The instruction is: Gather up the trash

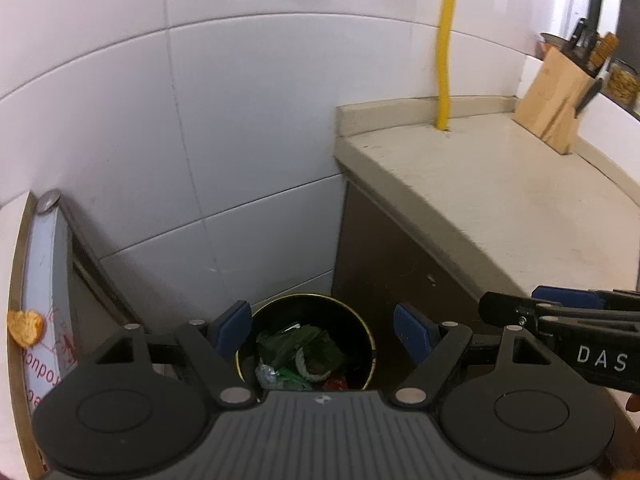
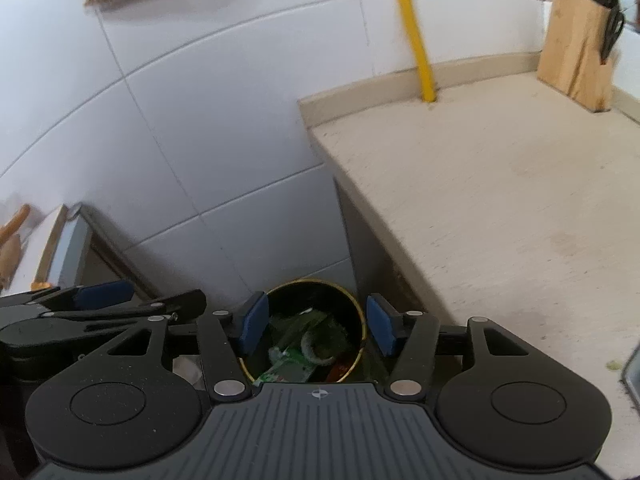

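Note:
A black round trash bin with a gold rim (image 1: 362, 320) (image 2: 356, 304) stands on the floor between the white tiled wall and the counter side. It holds green wrappers (image 1: 296, 346) (image 2: 296, 364), a crumpled foil bit and a red piece. My left gripper (image 1: 322, 332) is open and empty, high above the bin. My right gripper (image 2: 316, 326) is open and empty, above the bin too. Each gripper shows at the edge of the other's view: the right one (image 1: 560, 312) and the left one (image 2: 104, 300).
A beige counter (image 1: 500, 192) (image 2: 500, 184) lies to the right, with a wooden knife block (image 1: 556, 104) (image 2: 576, 40) at its back and a yellow pipe (image 1: 444, 52) (image 2: 418, 40) rising from it. A low cabinet edge (image 1: 44, 264) lies at the left.

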{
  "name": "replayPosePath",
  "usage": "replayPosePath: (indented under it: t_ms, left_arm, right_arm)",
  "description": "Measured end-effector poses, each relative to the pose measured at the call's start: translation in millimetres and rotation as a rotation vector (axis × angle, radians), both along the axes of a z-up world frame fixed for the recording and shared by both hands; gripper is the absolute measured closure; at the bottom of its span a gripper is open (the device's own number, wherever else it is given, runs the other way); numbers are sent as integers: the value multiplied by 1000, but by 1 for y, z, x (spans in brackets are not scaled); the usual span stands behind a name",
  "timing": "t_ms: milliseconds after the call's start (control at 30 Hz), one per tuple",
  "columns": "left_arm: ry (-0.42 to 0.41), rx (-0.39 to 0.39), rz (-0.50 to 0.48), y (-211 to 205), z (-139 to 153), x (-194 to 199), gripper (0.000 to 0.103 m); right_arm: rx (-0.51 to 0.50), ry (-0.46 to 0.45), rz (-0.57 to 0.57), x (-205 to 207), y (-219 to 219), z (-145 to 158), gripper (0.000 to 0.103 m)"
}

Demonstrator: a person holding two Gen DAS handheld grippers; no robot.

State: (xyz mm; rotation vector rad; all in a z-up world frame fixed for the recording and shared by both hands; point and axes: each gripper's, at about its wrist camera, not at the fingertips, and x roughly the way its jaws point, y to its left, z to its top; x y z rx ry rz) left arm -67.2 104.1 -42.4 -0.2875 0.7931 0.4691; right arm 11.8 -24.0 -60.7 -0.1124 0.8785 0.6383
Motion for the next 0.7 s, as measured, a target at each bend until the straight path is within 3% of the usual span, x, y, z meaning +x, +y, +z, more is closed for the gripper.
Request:
replayPosePath:
  t_ms: [433, 700]
  left_arm:
    - [-50, 46, -125, -35, 22, 7, 30]
    - [-44, 40, -130, -37, 22, 6, 30]
  right_arm:
    - [32, -61, -108, -16, -43, 23, 40]
    - [32, -50, -118, -20, -49, 23, 40]
